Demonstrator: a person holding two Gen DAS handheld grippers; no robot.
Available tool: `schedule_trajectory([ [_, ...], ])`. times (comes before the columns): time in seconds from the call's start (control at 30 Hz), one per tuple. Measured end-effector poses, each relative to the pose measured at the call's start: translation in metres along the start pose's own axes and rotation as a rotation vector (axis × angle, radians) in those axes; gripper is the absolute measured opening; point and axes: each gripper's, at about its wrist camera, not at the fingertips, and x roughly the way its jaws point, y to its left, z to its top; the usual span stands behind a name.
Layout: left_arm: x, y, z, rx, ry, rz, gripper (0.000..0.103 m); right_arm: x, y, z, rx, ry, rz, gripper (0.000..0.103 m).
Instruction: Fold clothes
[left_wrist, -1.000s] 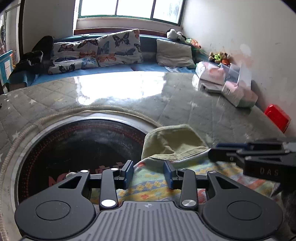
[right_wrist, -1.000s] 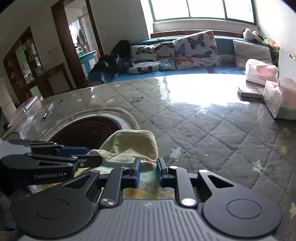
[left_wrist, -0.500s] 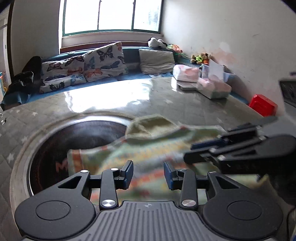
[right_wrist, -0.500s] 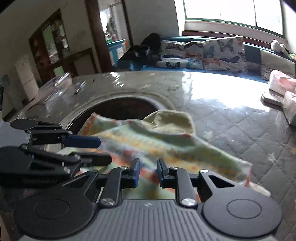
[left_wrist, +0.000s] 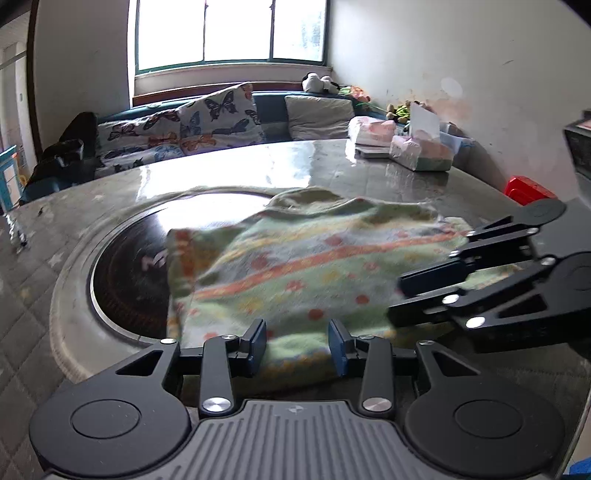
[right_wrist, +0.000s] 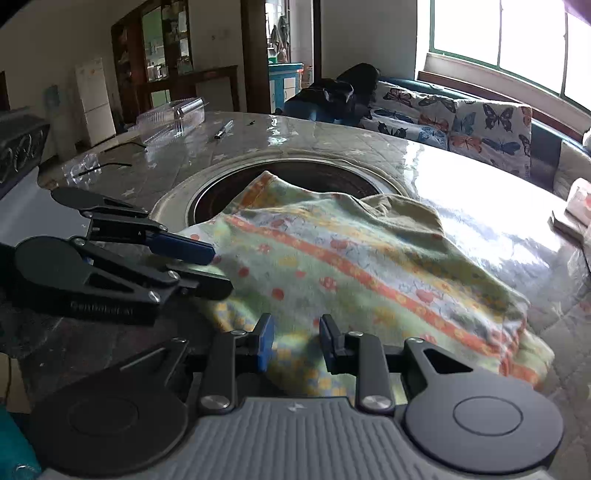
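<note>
A patterned garment (left_wrist: 314, 273), pale green with orange stripes, red dots and a plain olive collar part at its far end, lies spread across the quilted round table (left_wrist: 236, 173). Its far edge drapes over the rim of the dark circular recess (left_wrist: 125, 273) sunk in the table's middle. In the right wrist view the same cloth (right_wrist: 351, 273) runs from the recess toward the near table edge.

The left gripper (left_wrist: 297, 345) sits low at the cloth's near hem, pointing forward over it. Its blue-padded jaws stand parted with the hem lying between them, and they hold nothing. The right gripper (right_wrist: 293, 345) is posed the same way, level and low, jaws apart over the near hem without pinching it.

Each gripper shows in the other's view, just beside it. Butterfly cushions (left_wrist: 184, 129) line the bench under the window, and tissue packs (left_wrist: 421, 151) rest at the table's far right.
</note>
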Motion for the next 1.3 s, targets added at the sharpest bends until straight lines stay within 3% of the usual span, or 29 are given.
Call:
schedule_trajectory([
  [0.57, -0.006, 0.007, -0.006, -0.049, 0.008, -0.011, 0.041, -0.048, -0.045, -0.048, 0.151, 0.037, -0.109, 0.026],
  [1.07, -0.015, 0.009, -0.006, -0.109, 0.037, -0.102, 0.041, -0.053, -0.059, -0.041, 0.120, 0.097, -0.155, 0.026],
  [1.3, -0.016, 0.023, 0.018, -0.118, -0.002, -0.078, 0.041, -0.051, -0.061, -0.024, 0.142, 0.015, -0.130, 0.027],
])
